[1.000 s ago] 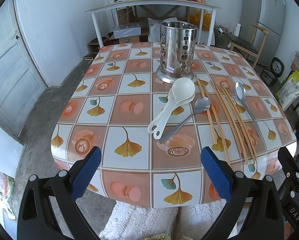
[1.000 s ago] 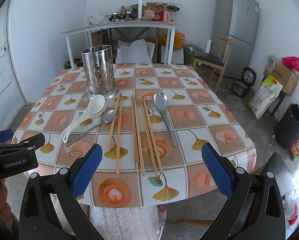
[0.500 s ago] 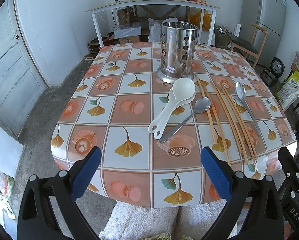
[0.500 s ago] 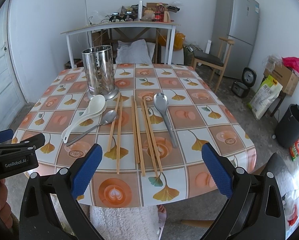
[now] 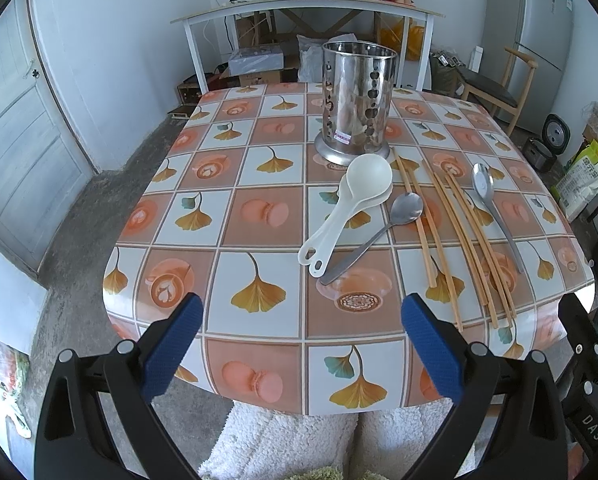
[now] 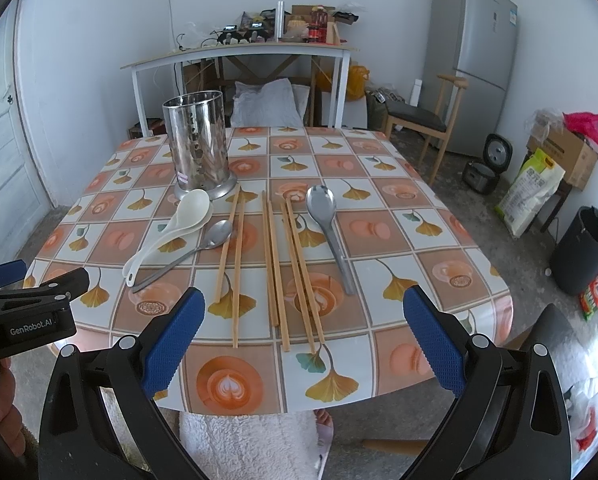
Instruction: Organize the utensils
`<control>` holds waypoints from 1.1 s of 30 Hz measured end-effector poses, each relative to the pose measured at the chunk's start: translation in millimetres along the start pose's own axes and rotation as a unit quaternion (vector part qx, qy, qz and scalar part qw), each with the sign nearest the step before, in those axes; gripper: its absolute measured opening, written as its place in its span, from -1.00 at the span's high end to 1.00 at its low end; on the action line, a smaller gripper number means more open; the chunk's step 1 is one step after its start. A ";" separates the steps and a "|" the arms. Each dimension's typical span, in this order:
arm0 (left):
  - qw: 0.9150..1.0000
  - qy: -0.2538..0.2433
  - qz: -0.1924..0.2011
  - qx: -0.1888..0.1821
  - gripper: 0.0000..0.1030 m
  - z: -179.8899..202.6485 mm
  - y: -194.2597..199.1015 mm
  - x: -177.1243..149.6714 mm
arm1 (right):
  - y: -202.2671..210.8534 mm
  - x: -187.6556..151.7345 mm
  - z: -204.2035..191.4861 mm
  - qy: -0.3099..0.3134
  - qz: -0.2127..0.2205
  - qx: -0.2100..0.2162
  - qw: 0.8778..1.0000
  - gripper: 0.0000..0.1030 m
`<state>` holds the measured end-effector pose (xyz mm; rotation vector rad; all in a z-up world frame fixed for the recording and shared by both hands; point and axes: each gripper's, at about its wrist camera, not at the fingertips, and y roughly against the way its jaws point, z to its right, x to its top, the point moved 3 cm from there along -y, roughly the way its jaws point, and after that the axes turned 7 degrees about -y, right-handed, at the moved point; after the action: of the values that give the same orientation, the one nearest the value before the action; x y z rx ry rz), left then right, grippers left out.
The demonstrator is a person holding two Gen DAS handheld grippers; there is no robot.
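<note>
A perforated steel utensil holder [image 5: 357,100] [image 6: 199,148] stands upright toward the table's far side. In front of it lie two stacked white plastic spoons [image 5: 351,204] [image 6: 175,224], a small metal spoon [image 5: 379,236] [image 6: 195,250], several wooden chopsticks [image 5: 459,240] [image 6: 275,264] and a larger metal spoon [image 5: 495,212] [image 6: 329,228]. My left gripper [image 5: 299,344] hangs open over the near table edge, nothing between its blue pads. Over the near edge further right, my right gripper [image 6: 303,340] is open too and holds nothing.
The table [image 5: 259,184] wears a patterned orange-and-white cloth. Behind it stand a white side table [image 6: 239,56] with clutter, a wooden chair [image 6: 419,120] and a fridge [image 6: 471,48]. A dark bin [image 6: 583,248] and bags sit on the floor at right. A door [image 5: 15,152] is at left.
</note>
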<state>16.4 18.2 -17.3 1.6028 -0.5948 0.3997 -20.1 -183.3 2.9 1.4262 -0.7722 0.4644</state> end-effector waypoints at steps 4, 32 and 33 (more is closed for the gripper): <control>1.000 0.000 0.000 0.000 -0.89 -0.8 -0.1 -0.2 | -0.1 -0.1 0.0 0.000 -0.001 0.000 1.000 -0.85; 1.000 -0.016 0.004 -0.007 -0.89 -29.9 -63.9 37.4 | -55.1 31.8 -12.3 -0.012 0.017 0.035 0.999 -0.85; 1.000 -0.021 0.008 -0.012 -0.89 -31.1 -66.0 39.9 | -57.5 34.5 -13.6 -0.011 0.025 0.042 0.999 -0.85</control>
<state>90.1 46.4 -43.5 1.5881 -0.6417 0.3709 46.7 -182.2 -12.3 1.4943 -0.8165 0.5248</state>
